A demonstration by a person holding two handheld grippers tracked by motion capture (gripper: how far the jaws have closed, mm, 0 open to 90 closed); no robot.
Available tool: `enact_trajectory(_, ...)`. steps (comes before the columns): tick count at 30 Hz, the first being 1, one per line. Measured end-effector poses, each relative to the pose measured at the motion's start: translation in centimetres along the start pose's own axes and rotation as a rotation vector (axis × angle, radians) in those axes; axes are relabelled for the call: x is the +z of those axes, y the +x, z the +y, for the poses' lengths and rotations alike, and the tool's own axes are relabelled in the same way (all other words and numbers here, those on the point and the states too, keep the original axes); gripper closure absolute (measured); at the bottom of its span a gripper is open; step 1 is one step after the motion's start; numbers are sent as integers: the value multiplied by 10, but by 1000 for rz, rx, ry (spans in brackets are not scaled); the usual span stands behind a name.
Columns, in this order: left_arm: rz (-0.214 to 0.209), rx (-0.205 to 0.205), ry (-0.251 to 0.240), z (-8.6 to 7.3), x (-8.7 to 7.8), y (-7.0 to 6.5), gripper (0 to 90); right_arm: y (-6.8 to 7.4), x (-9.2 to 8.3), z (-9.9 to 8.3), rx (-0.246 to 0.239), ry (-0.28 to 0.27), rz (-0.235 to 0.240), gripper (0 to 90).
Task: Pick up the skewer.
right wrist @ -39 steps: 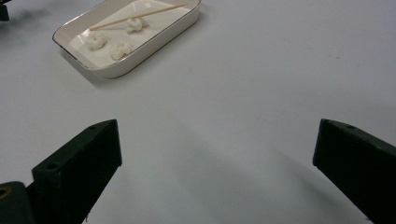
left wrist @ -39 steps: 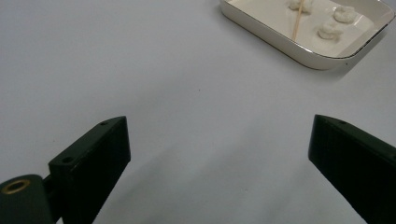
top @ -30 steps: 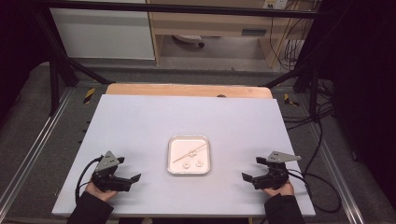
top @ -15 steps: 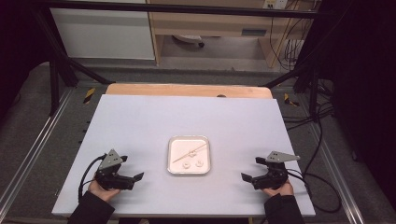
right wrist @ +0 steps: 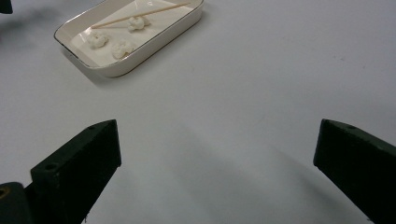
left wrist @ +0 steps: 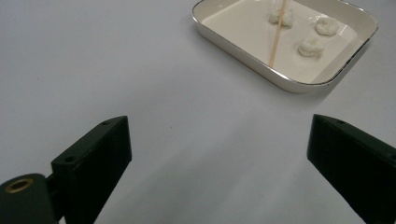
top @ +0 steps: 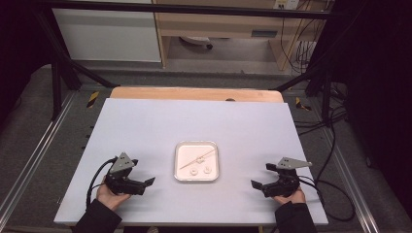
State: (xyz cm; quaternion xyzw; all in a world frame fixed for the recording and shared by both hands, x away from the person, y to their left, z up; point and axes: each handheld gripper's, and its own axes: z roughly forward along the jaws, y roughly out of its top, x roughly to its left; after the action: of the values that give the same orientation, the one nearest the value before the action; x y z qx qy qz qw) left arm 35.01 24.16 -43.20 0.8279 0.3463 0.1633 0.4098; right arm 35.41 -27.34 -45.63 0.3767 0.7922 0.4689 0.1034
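From the high view I see the white tray [top: 196, 161] sitting near the middle of the pale surface [top: 194, 121], a little toward the near edge, between my two grippers and well apart from both. Inside it lie a thin wooden skewer [top: 197, 158] and three small white ring-shaped pieces [top: 193, 171]. My left gripper [top: 145, 182] rests low on the near left of the surface with its jaws spread and nothing between them; my right gripper [top: 257, 184] sits on the near right, jaws likewise spread and empty. Both point inward at the tray.

Nothing lies on the bare surface between either gripper and the tray. Beyond the far edge I see a wooden board [top: 194, 93], then a floor with cables [top: 335, 126] trailing on the right and dark frame posts.

The left gripper view adds detail: the tray [left wrist: 289, 84] has a thin metallic rim, the skewer [left wrist: 276, 37] lies across one of the pieces [left wrist: 280, 16], and the other two [left wrist: 312, 46] lie free just beside it. The right gripper view shows the tray [right wrist: 154, 46] from the other side, the skewer [right wrist: 140, 16] running along its far part, touching one piece [right wrist: 137, 22], with two pieces [right wrist: 122, 48] nearer.
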Motion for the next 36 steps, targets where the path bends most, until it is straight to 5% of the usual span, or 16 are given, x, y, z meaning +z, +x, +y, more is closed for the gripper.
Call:
enact_trajectory(18,-22,49,-8,34,16,-19,65,1,0,0,2,6,-1,16)
enact_trajectory(36,-33,73,43,62,57,-34,122,1,1,0,-12,10,-2,16)
